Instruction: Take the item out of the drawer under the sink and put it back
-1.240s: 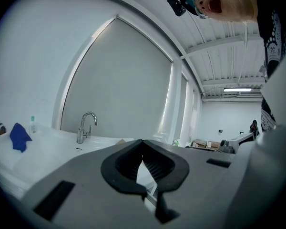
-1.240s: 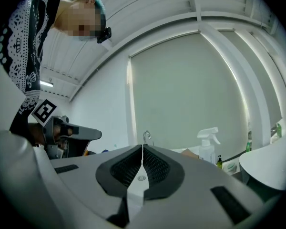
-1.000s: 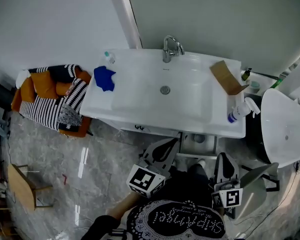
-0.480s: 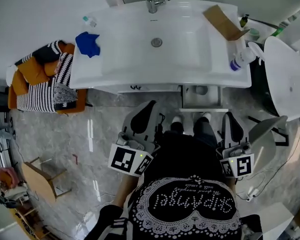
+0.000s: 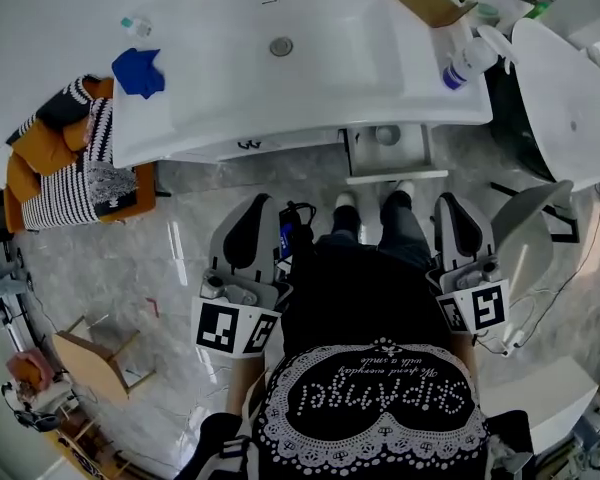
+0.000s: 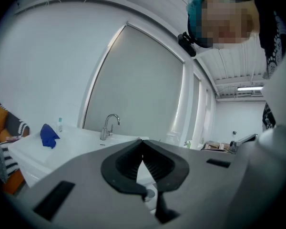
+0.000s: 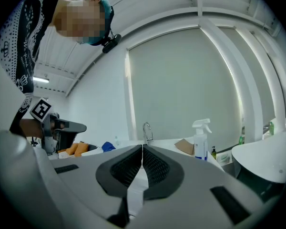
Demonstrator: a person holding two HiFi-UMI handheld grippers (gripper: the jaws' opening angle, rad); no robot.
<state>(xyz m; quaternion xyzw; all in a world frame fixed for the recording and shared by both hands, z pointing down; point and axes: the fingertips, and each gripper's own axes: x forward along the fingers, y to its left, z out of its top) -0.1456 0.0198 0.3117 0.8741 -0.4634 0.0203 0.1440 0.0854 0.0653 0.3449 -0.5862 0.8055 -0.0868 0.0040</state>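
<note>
The person has stepped back from the sink (image 5: 230, 118). Left gripper (image 5: 256, 202) and right gripper (image 5: 450, 200) are both closed and empty. The open drawer (image 5: 400, 176) is well ahead of them, nearer the right one. A small round item (image 5: 387, 135) lies inside, probably already returned.

**A Pale Washroom with Marbled Floor**

The floor (image 5: 180, 258) was grey marbled tile, glossy enough to catch streaks of light. At the far left stood a low seat (image 5: 40, 158) heaped with orange and black-and-white striped cushions. Near left, a small tan wooden piece of furniture (image 5: 95, 363) sat on the tiles. A large white rounded fixture (image 5: 565, 108) filled the far right, with a thin cable (image 5: 580, 268) trailing on the floor near it. The far wall (image 6: 47, 66) was plain white, beside a tall frosted window panel (image 6: 133, 89) in a white frame. Overhead ran a white panelled ceiling (image 7: 148, 4), and a strip light (image 6: 250, 88) glowed in the room beyond.
</note>
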